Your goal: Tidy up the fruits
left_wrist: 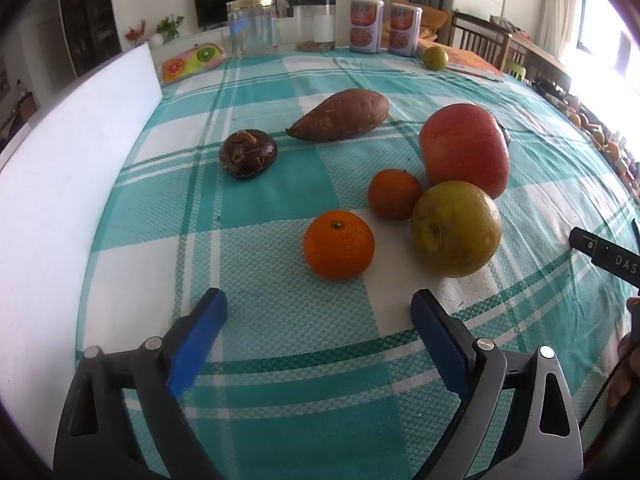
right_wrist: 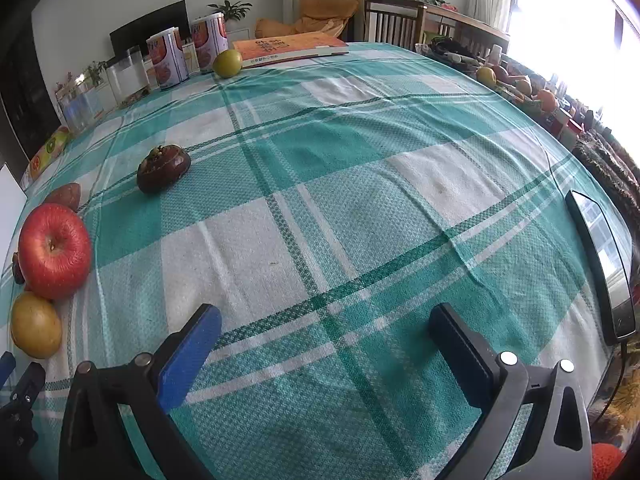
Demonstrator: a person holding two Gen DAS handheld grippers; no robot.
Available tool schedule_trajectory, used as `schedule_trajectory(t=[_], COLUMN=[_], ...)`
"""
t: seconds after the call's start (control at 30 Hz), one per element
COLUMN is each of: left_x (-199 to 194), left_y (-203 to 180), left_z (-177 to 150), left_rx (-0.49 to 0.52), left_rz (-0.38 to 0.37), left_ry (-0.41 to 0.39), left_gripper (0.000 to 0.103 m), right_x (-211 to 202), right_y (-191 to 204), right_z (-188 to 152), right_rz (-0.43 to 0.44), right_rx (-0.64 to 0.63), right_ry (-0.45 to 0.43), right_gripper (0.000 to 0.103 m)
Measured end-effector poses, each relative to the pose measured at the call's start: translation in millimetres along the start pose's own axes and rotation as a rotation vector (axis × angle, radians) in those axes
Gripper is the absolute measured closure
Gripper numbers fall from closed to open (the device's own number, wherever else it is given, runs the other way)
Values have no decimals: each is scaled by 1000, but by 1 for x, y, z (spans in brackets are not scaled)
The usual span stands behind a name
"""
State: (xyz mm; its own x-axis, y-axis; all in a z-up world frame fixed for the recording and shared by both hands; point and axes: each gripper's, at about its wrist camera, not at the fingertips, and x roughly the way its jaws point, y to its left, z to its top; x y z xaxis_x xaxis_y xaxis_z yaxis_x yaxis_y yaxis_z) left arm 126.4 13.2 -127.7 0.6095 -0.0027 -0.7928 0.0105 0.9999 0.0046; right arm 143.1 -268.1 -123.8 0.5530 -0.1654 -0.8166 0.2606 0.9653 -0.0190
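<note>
red apple (left_wrist: 464, 148), teal-and-white checked tablecloth (left_wrist: 280, 200)

I see a woven cloth (left_wrist: 280, 208) in teal and white check, matt and coarse, creased in places. The apple (right_wrist: 54, 250) looks smooth and glossy; the oranges (left_wrist: 338, 244) are finely pitted with a soft sheen. The sweet potato (left_wrist: 340, 116) is dull and rough-skinned. My gripper pads (left_wrist: 200, 340) look like matt blue plastic on dark plastic arms with shiny metal pins (left_wrist: 485, 344). The jar (left_wrist: 252, 26) is clear and glossy.
</note>
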Motion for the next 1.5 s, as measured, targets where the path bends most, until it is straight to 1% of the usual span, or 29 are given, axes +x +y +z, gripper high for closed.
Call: schedule_trajectory(t=[1.5], left_x=[-1], left_y=[0], left_z=[0], left_rx=[-1], left_rz=[-1], left_ry=[1], left_gripper=[7], right_x=[-1], right_y=[2], right_z=[-1], right_rz=[3], right_rx=[-10], right_ry=[12], right_gripper=[0])
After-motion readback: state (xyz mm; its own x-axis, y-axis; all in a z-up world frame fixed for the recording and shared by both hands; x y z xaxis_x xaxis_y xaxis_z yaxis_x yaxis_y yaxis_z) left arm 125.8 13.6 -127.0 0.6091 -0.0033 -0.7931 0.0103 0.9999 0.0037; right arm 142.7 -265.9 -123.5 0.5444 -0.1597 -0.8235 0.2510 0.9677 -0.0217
